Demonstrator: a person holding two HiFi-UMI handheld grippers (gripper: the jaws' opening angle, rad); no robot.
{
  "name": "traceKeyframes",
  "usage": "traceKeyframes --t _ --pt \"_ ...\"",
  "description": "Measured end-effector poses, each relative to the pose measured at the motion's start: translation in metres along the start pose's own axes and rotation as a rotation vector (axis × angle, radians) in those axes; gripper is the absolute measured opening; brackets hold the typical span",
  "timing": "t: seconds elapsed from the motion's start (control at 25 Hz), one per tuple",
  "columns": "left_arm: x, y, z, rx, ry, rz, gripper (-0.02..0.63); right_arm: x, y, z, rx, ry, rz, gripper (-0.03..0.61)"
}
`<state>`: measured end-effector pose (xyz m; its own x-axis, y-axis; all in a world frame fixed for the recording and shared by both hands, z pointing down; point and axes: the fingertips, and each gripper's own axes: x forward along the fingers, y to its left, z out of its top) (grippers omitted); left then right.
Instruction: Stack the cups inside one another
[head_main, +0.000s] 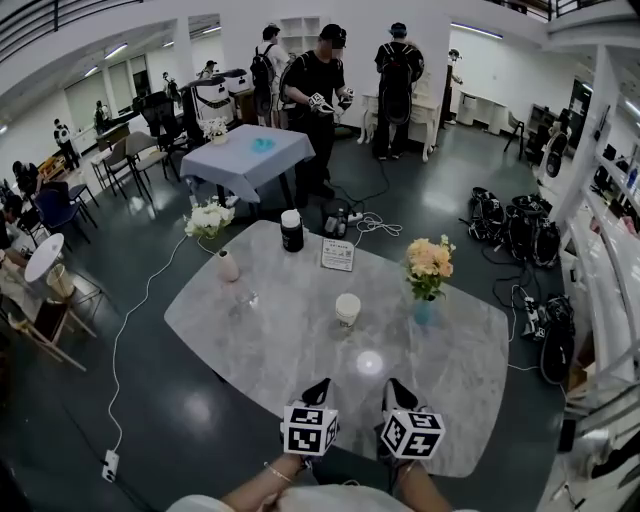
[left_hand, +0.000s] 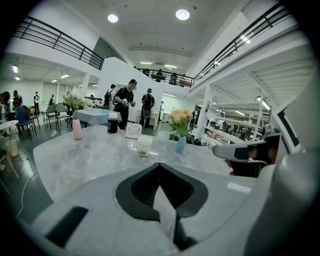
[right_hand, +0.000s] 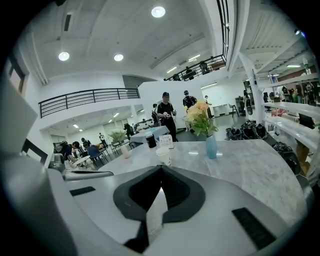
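Nearest, over the near edge of the counter (head_main: 250, 335): left hand-held gripper (head_main: 321, 386) and right hand-held gripper (head_main: 393, 385), side by side, angled slightly downward. Both closed tip to tip, with nothing between the jaws in either gripper view. No grip on anything yet.

Further out, near the middle of the counter: a white cup (head_main: 347, 308), upright, well apart from both grippers and roughly straight ahead of them. Only this one visible; impossible to tell whether it is single or several already nested. No loose cup seen elsewhere on the counter.

For a good pick, if a pick is due: open the jaws wide before reaching, approach low and level, close on the wall just below the rim, squeeze lightly to avoid crushing a thin wall. Lift straight up, lower straight down for nesting.

Beyond and to the right: a blue vase (head_main: 424, 311) with flowers, top-heavy by the look of it, so better given a wide berth. Farther back: a card (head_main: 338, 254), a black jar (head_main: 291, 232), a pink bottle (head_main: 228, 266).
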<state>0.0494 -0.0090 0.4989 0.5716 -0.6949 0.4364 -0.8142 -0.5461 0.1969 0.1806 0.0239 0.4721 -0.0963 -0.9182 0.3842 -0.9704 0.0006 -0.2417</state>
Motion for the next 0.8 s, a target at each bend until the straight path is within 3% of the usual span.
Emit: traceKeyframes --t 0.8 --pt "-0.006 0.021 0.005 -0.014 -0.008 0.032 -0.005 0.009 0.016 0.007 -0.018 -0.016 -0.005 0.006"
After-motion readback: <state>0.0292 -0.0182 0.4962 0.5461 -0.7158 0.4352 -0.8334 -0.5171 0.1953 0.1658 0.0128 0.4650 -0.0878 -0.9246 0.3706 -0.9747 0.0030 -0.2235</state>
